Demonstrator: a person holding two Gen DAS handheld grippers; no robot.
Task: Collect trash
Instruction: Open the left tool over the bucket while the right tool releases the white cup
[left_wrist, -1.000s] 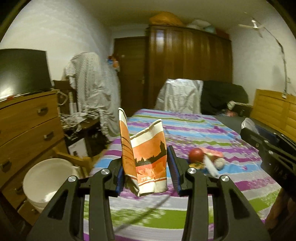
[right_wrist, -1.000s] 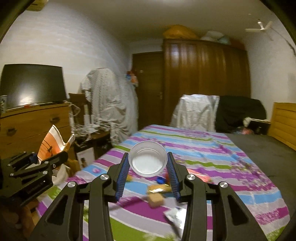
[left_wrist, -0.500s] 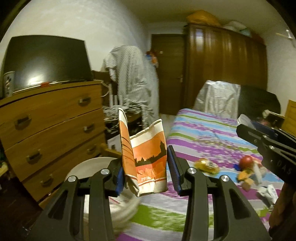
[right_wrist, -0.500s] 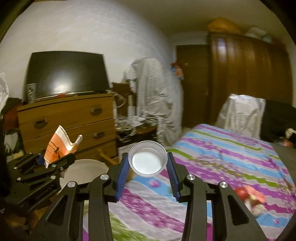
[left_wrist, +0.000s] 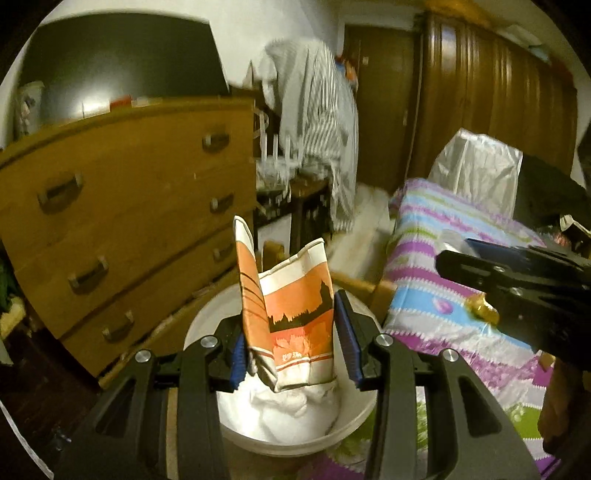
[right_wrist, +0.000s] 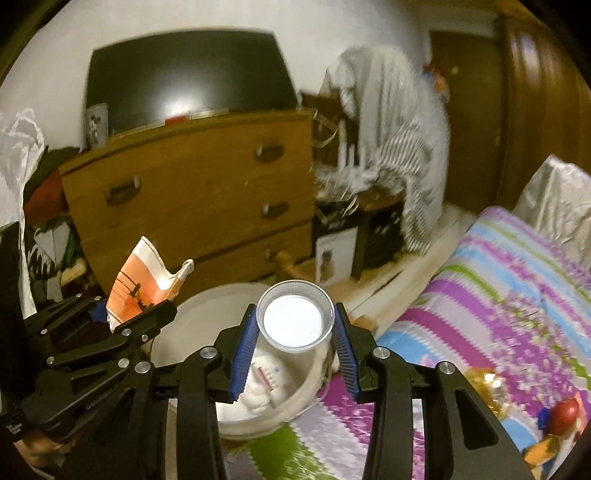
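My left gripper (left_wrist: 293, 341) is shut on a crumpled orange and white paper bag (left_wrist: 295, 317), held upright over a white bucket (left_wrist: 347, 430) that holds white crumpled waste. The right gripper (right_wrist: 295, 345) is shut on a clear plastic cup (right_wrist: 295, 319), its mouth facing the camera, above the same bucket (right_wrist: 166, 328) beside the bed. In the right wrist view the left gripper (right_wrist: 110, 325) shows at the left with the bag (right_wrist: 142, 284) sticking up. The right gripper's black body (left_wrist: 517, 291) crosses the right side of the left wrist view.
A wooden chest of drawers (left_wrist: 122, 229) with a dark screen (right_wrist: 188, 81) stands behind the bucket. The bed has a striped cover (right_wrist: 498, 295) with a red ball (right_wrist: 563, 411) and small bits on it. Striped cloth (left_wrist: 317, 122) hangs near the wardrobe (left_wrist: 491, 99).
Both grippers have swung left from over the bed to above the white bucket by the drawers, each keeping its hold, the bag in the left and the cup in the right.
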